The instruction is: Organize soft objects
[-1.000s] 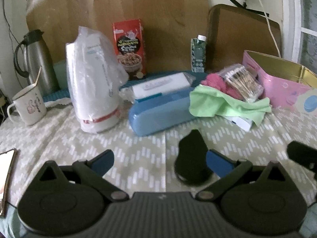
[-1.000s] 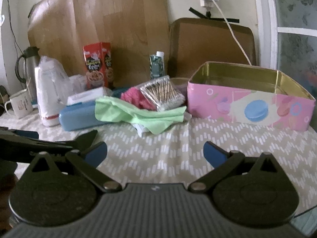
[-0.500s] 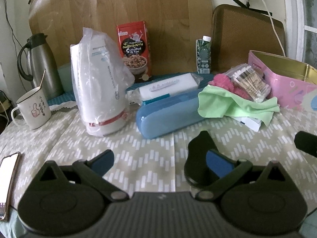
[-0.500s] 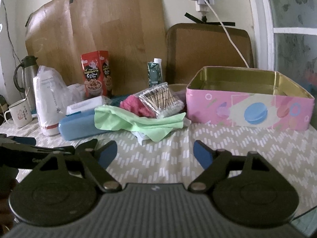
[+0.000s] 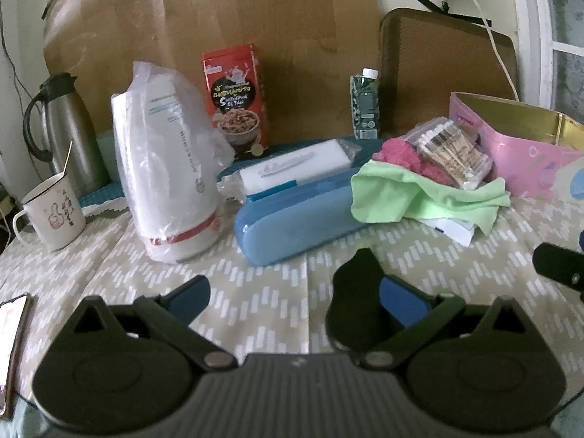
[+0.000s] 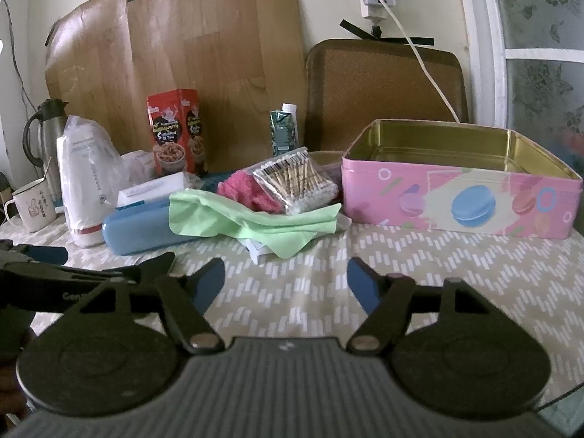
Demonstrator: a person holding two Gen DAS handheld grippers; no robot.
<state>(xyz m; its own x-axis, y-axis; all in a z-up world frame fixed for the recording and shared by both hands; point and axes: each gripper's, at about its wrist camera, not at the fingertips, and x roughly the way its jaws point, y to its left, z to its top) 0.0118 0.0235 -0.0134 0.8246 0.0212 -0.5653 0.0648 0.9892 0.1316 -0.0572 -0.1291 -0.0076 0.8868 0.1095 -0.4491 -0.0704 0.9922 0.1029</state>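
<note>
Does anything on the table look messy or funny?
Yes. The green cloth lies crumpled, draped over one end of the blue case, with a pink fluffy thing and a tilted cotton swab packet piled behind it.

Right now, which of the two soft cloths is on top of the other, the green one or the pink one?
The pink cloth rests on the green cloth, which spreads flat beneath it. A pack of cotton swabs sits on the pink one.

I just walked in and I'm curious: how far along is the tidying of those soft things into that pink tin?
Nothing looks done: the pink tin shows no soft things inside. The green cloth, the pink fluffy cloth and the bag of cotton swabs lie piled beside it. Neither the left gripper nor the right gripper holds anything; the right one's jaws have just been closing on nothing. All the sorting is left.
</note>
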